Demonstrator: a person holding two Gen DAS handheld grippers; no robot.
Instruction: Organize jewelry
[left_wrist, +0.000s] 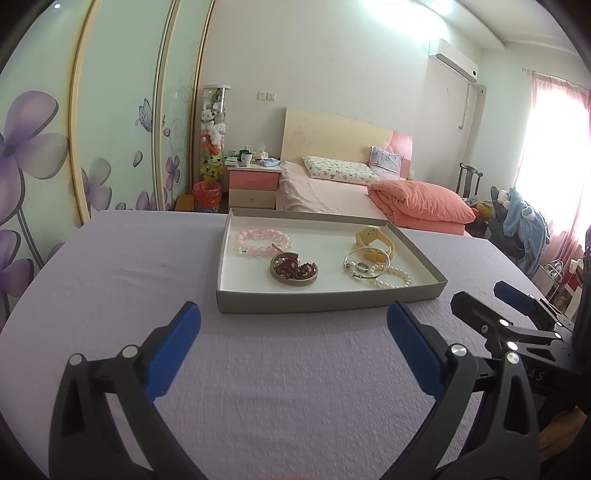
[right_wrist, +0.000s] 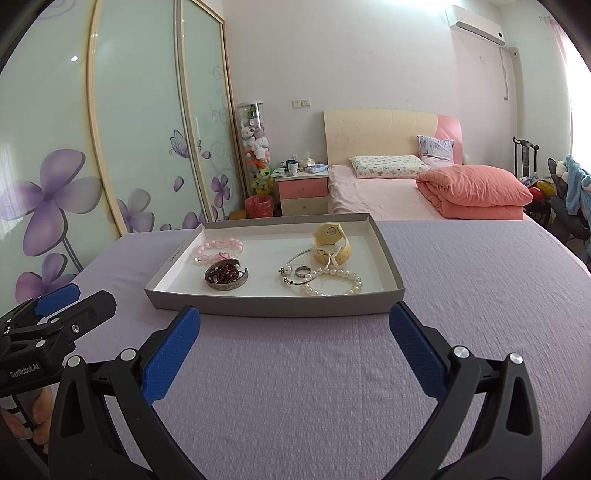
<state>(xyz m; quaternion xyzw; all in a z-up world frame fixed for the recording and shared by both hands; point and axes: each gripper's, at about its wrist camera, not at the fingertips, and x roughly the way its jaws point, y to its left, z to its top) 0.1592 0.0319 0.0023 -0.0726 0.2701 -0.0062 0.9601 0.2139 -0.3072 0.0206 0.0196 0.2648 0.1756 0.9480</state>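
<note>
A grey shallow box (left_wrist: 325, 300) (right_wrist: 266, 308) with a white inside lies on the lilac tablecloth. In it are a pink bead bracelet (left_wrist: 262, 242) (right_wrist: 219, 249), a silver cuff around dark red beads (left_wrist: 294, 271) (right_wrist: 226, 276), a yellow watch (left_wrist: 375, 240) (right_wrist: 332, 242), a silver bangle with a ring (left_wrist: 364, 265) (right_wrist: 304, 271), and a pearl bracelet (left_wrist: 393, 278) (right_wrist: 336, 284). My left gripper (left_wrist: 293, 332) is open and empty, just short of the box's near wall. My right gripper (right_wrist: 294, 336) is open and empty too, likewise near the box front.
The right gripper also shows at the right in the left wrist view (left_wrist: 506, 314); the left gripper shows at the left in the right wrist view (right_wrist: 62, 306). Behind the table are a pink bed (left_wrist: 369, 192), a nightstand (left_wrist: 253, 186) and a floral wardrobe (right_wrist: 92, 147).
</note>
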